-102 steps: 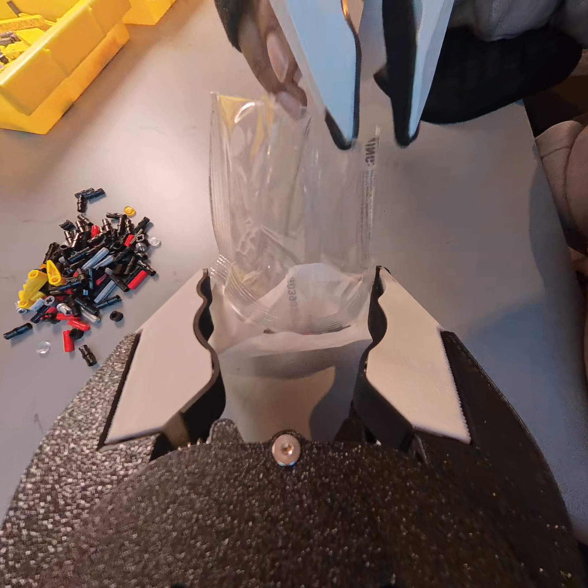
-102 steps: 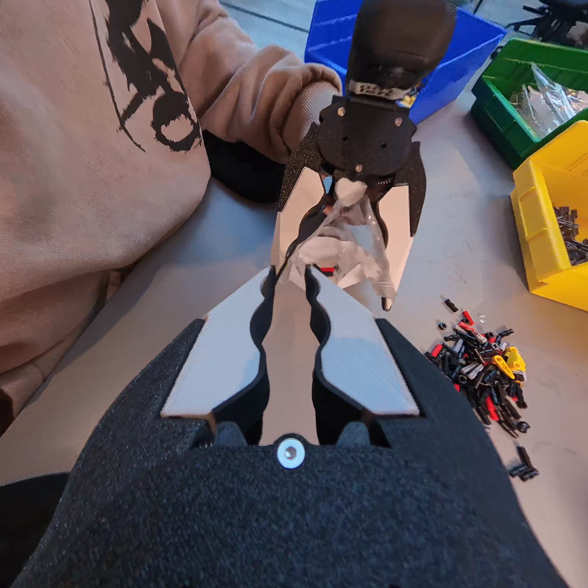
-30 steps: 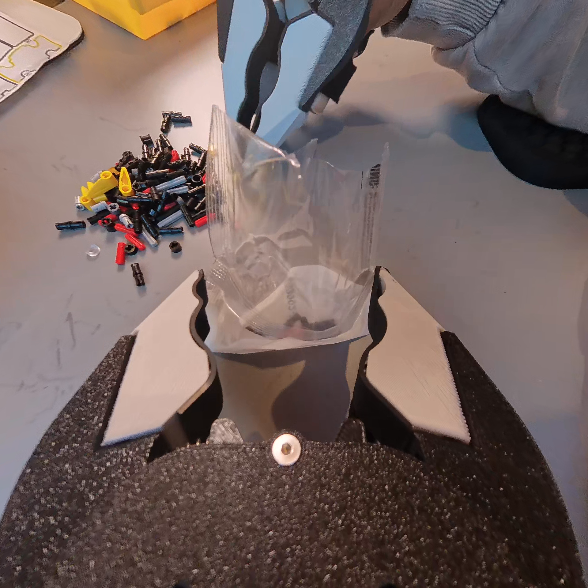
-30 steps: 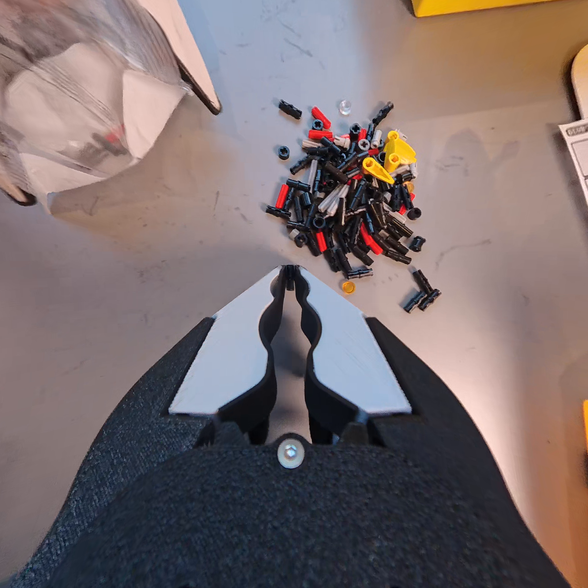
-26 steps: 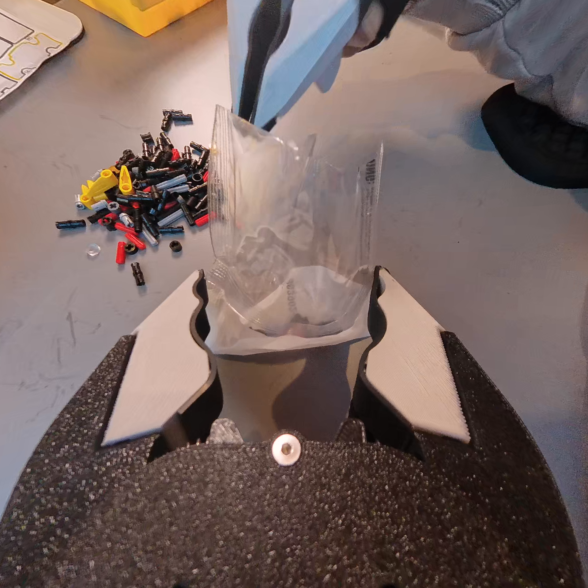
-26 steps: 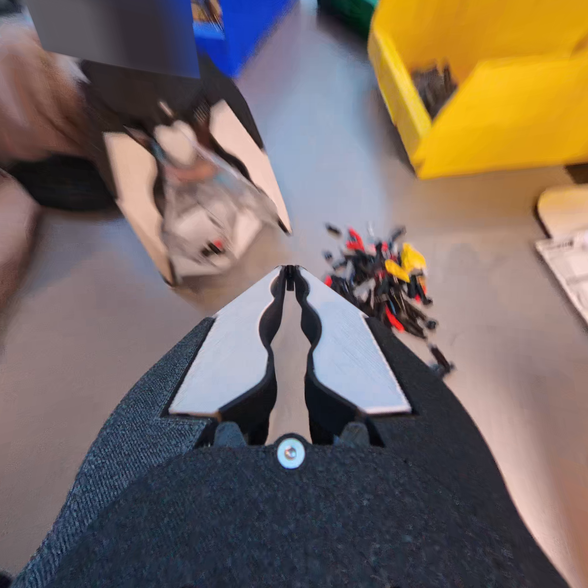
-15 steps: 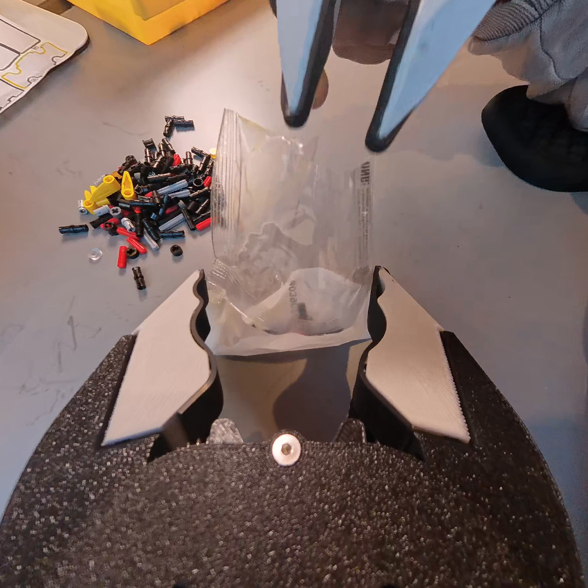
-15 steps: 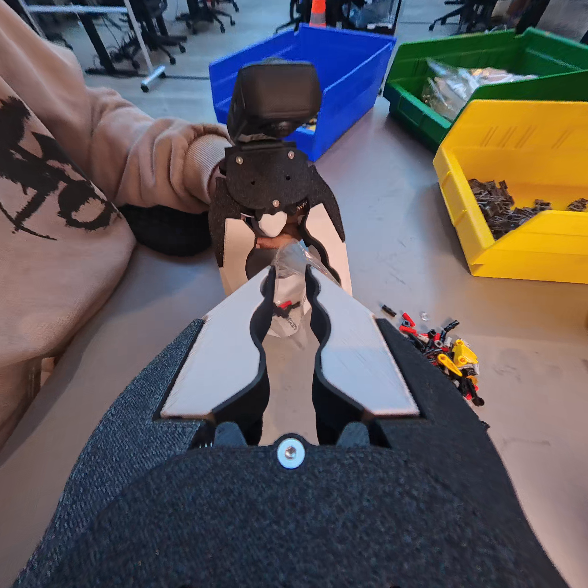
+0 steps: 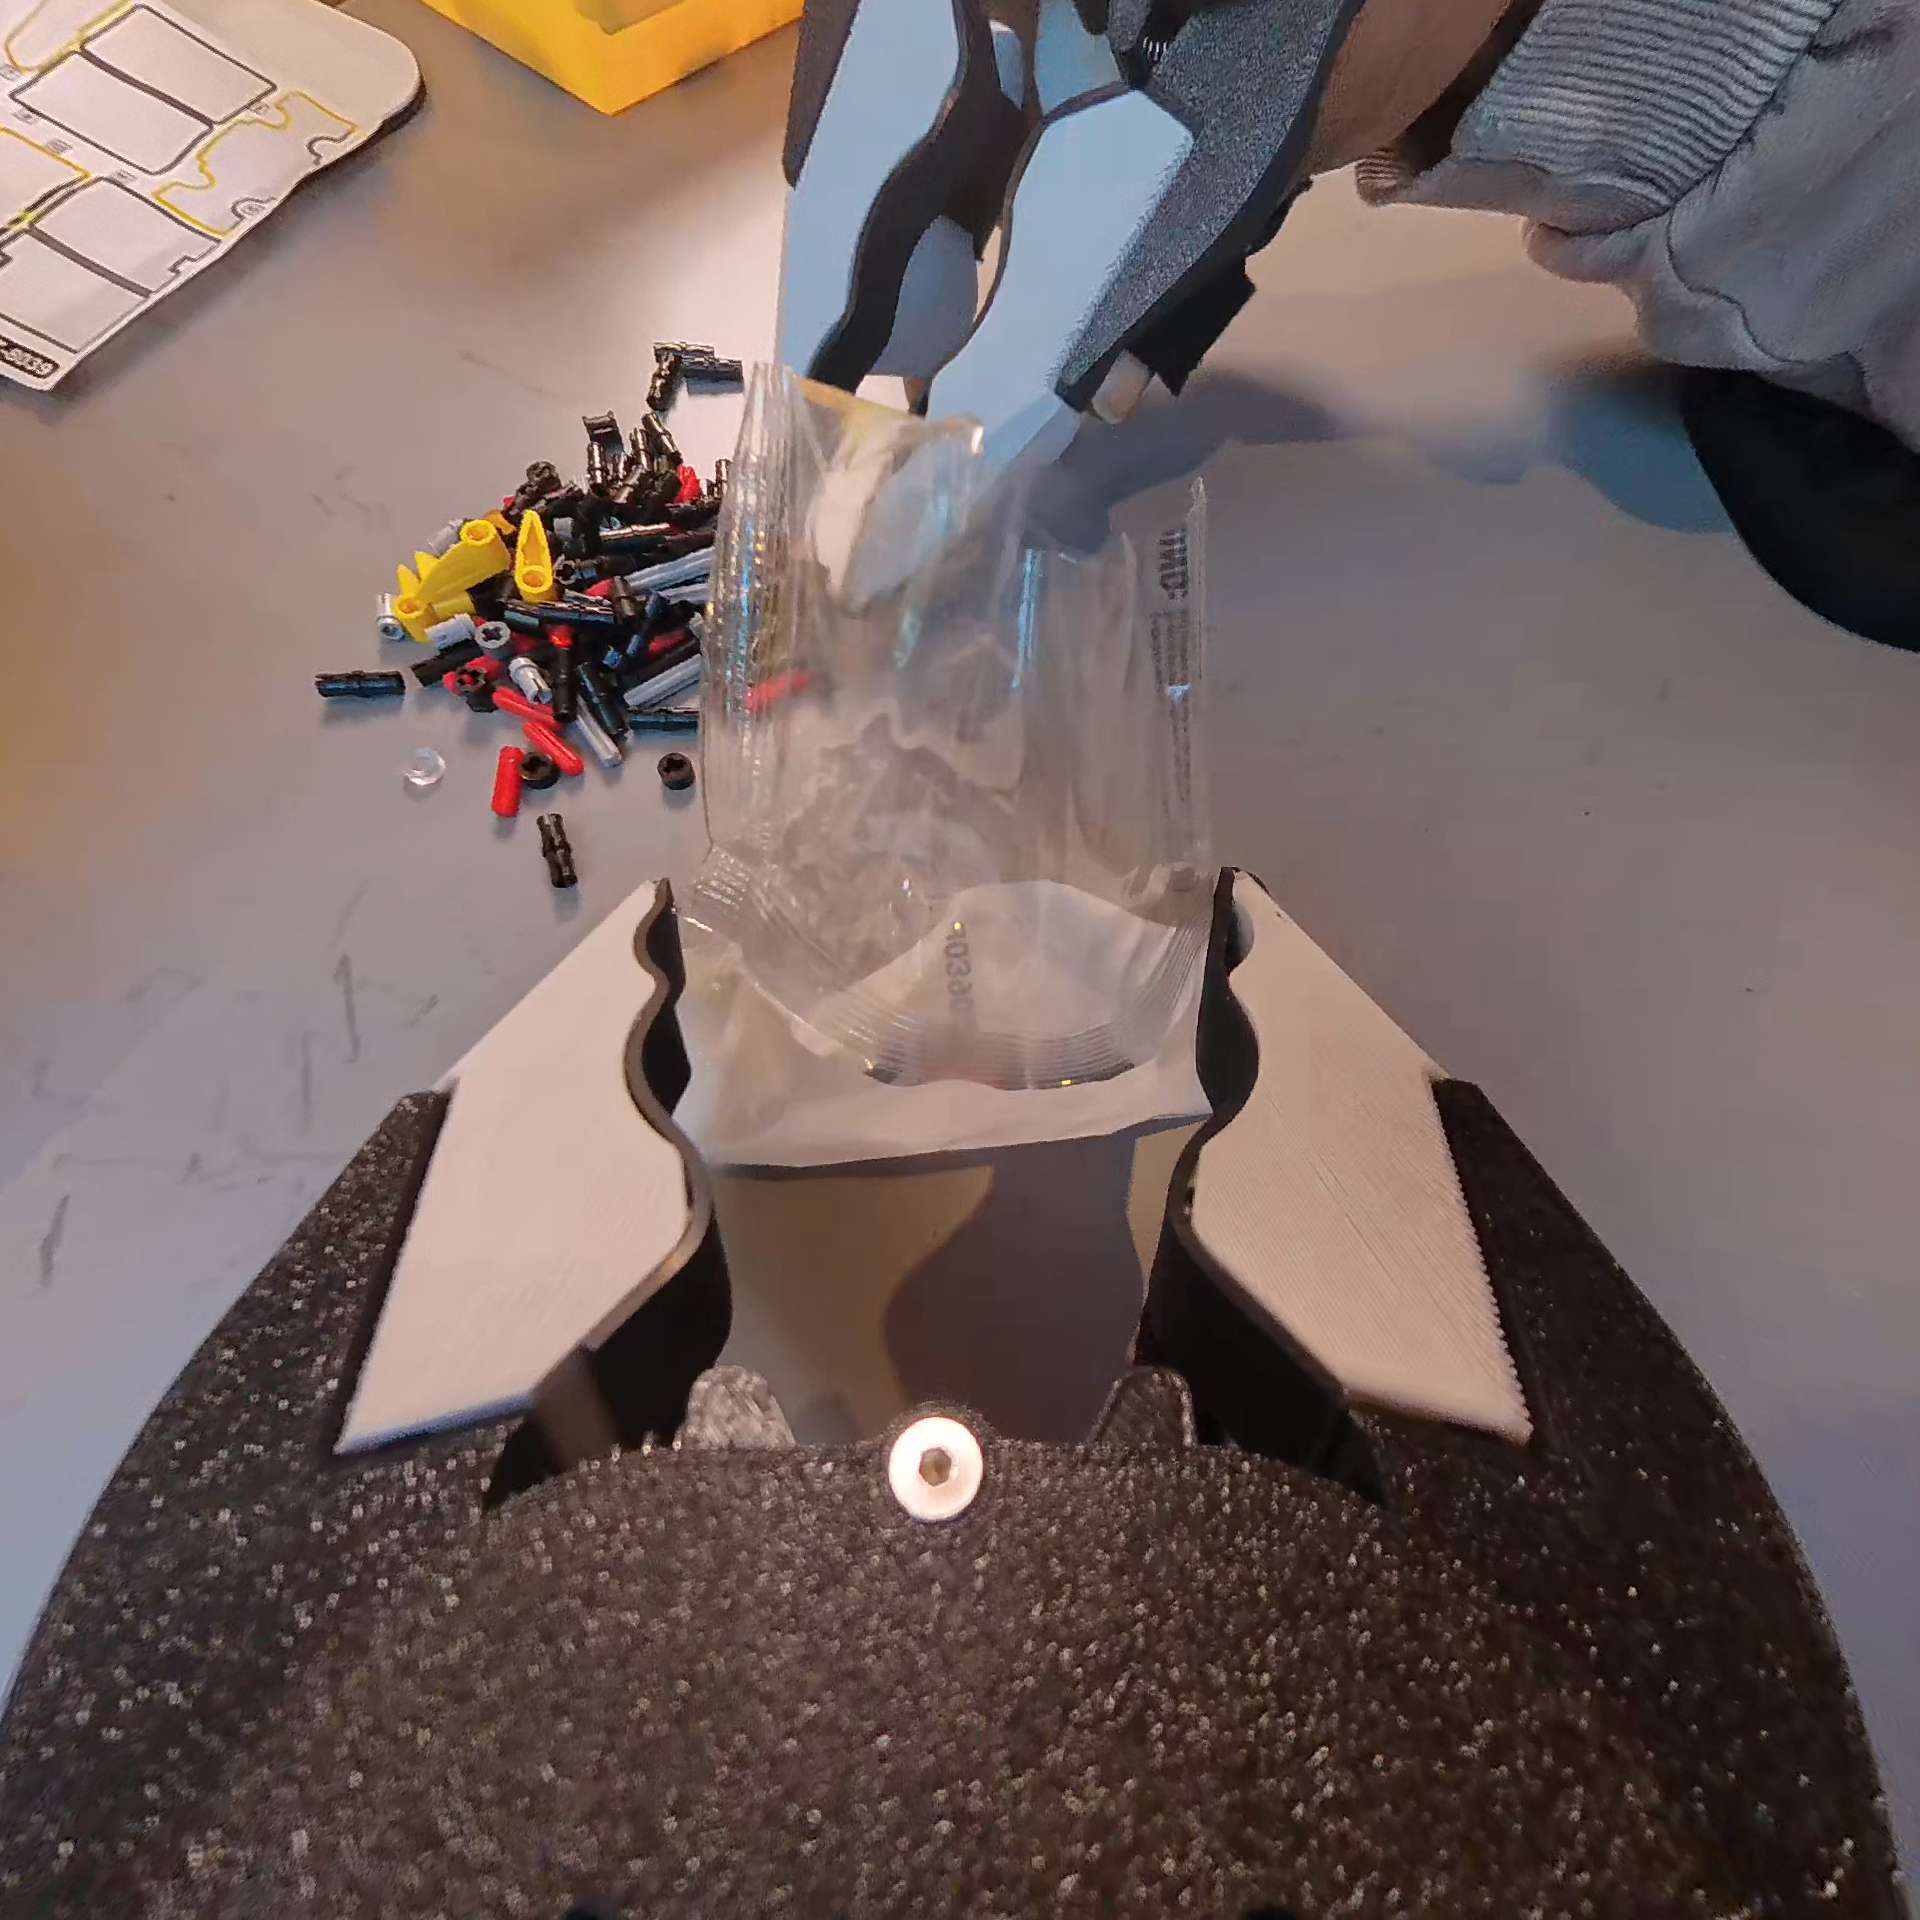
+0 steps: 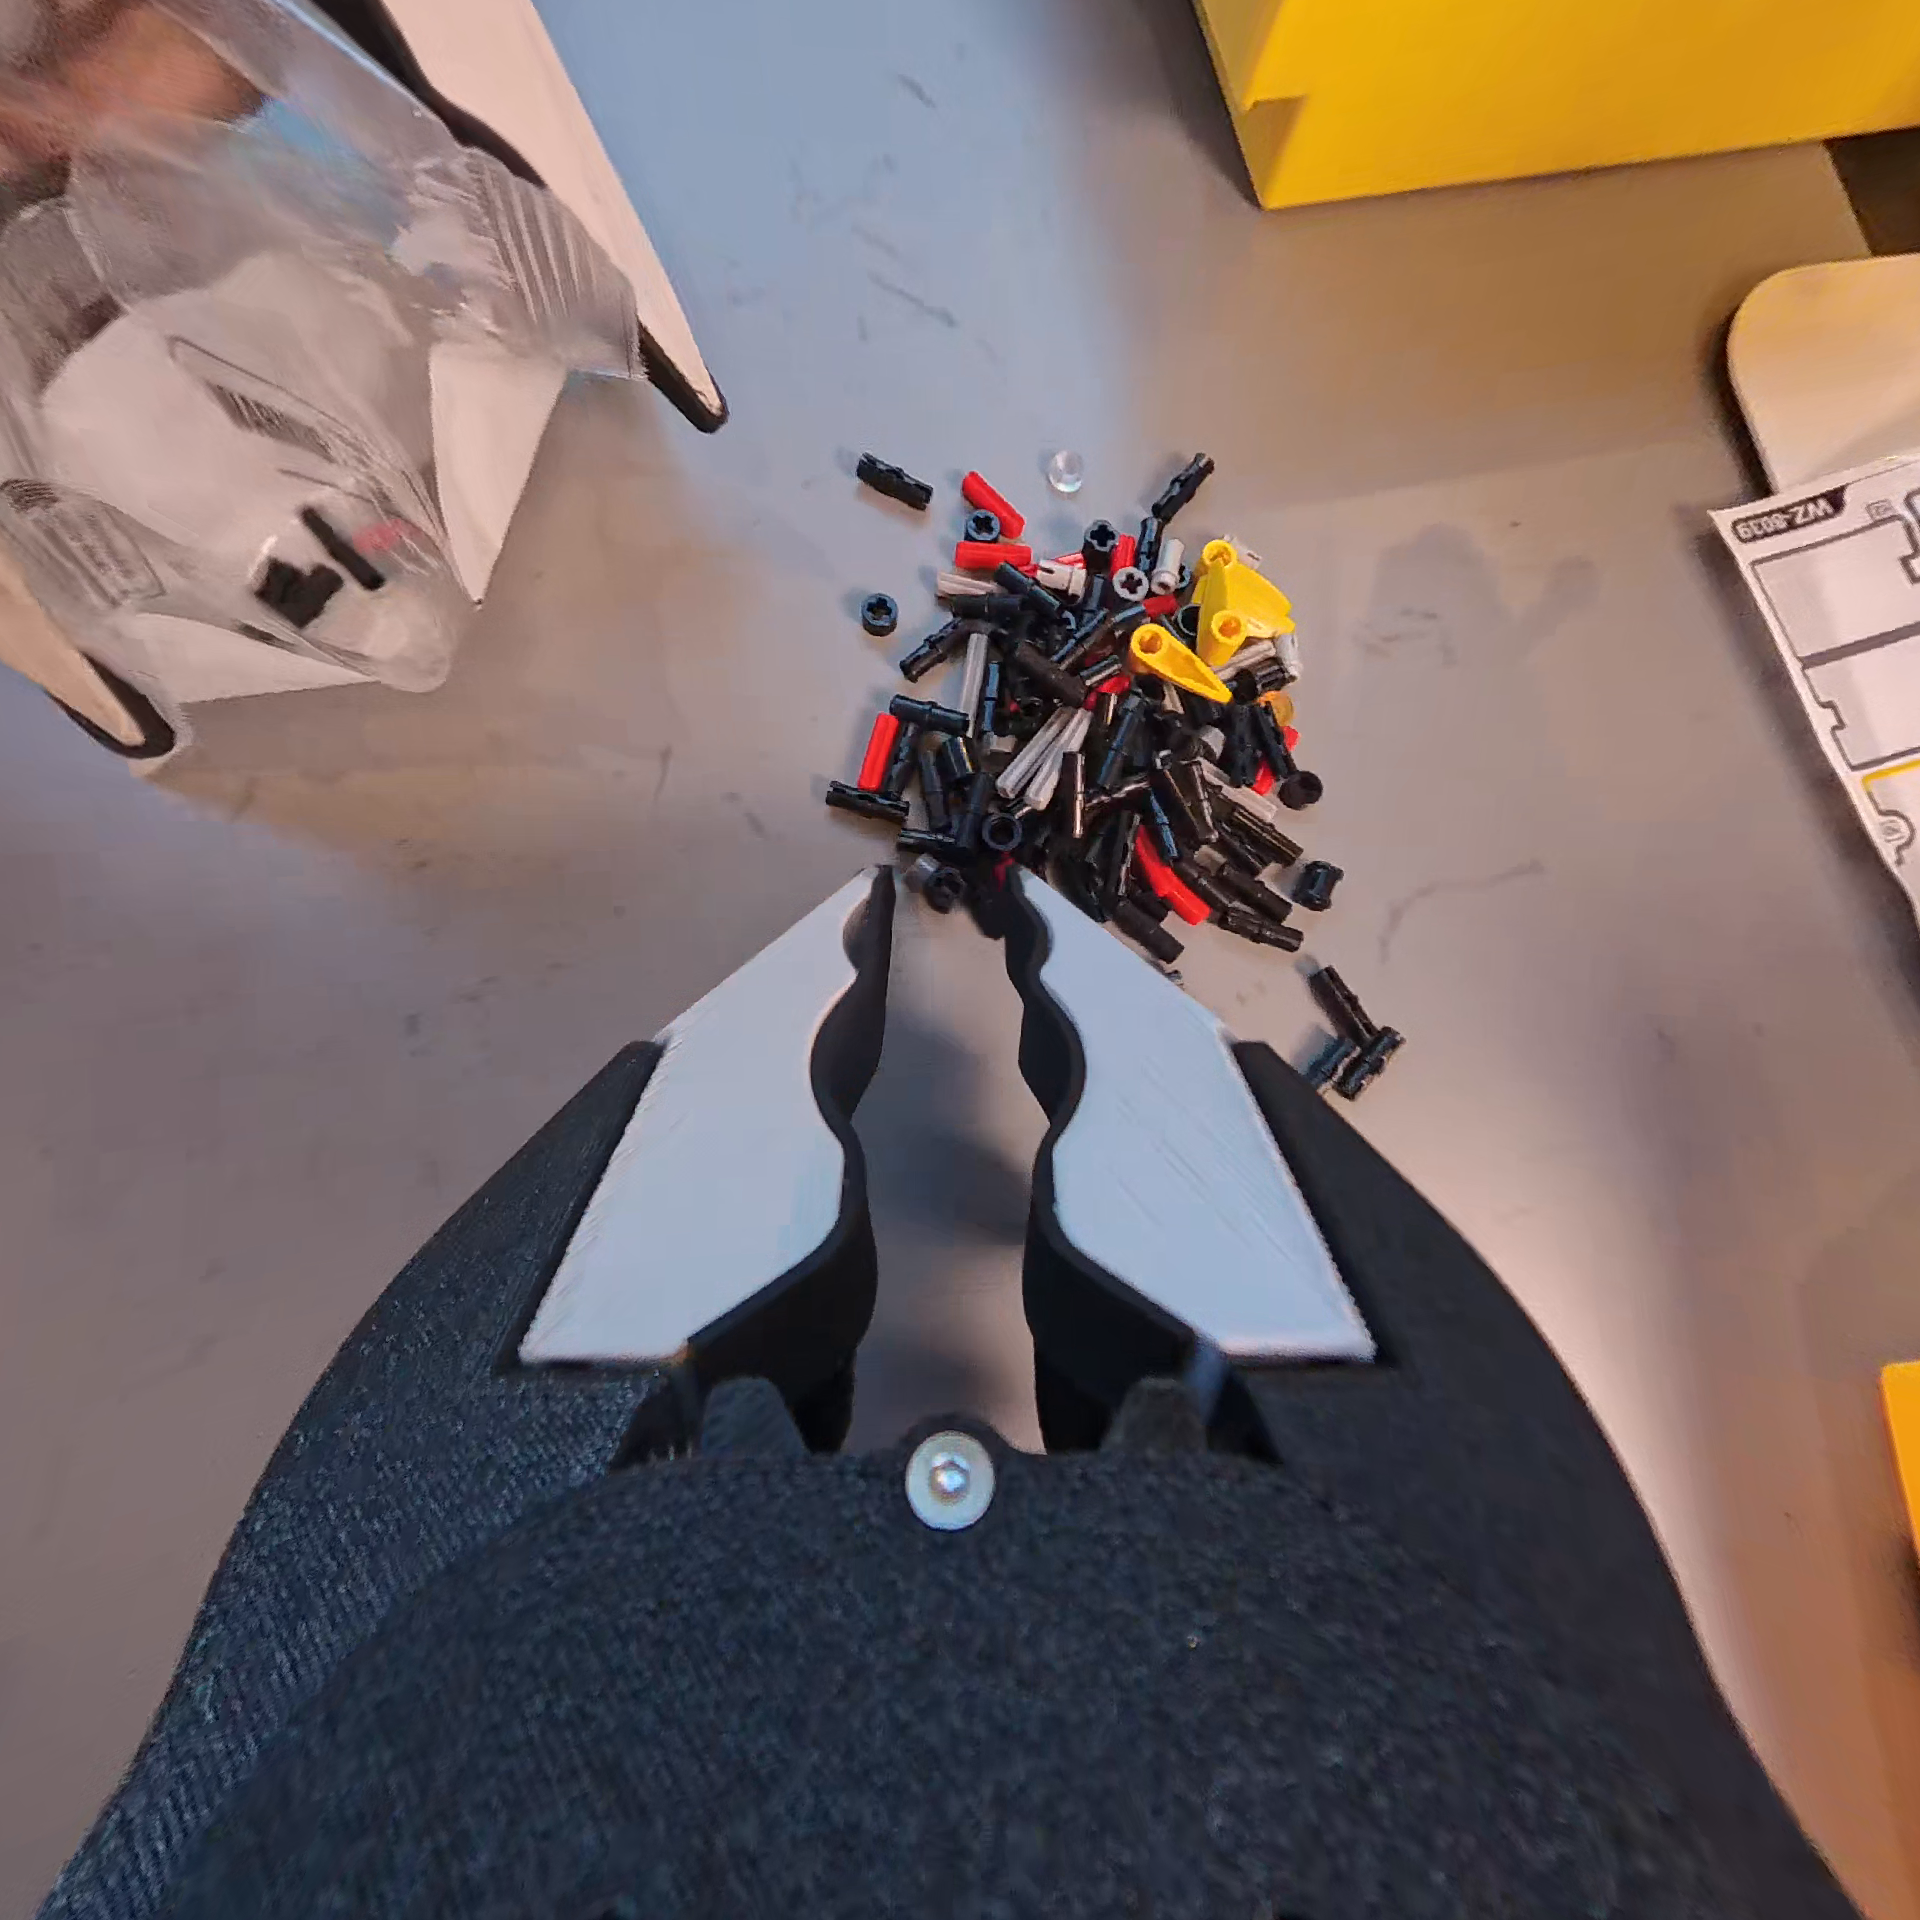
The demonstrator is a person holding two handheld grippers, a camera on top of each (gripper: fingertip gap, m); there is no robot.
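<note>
the yellow bin (image 10: 1538, 94) is cut off by the top edge of the right wrist view, so its inside is out of sight; in the left wrist view only a corner of it shows. the printed sheet (image 10: 1839, 644) runs off the right edge there, and off the left edge in the left wrist view. the clear plastic bag (image 9: 956, 727) blurs at its upper rim, and part of the pile of small plastic pieces (image 9: 561, 634) lies hidden behind it. a few dark pieces inside the bag are too smeared to name. the right hand-held gripper (image 10: 948, 883) covers the near edge of the pile, and whether its tips touch any piece cannot be told. a sleeve (image 9: 1714, 177) leaves by the right edge.
</note>
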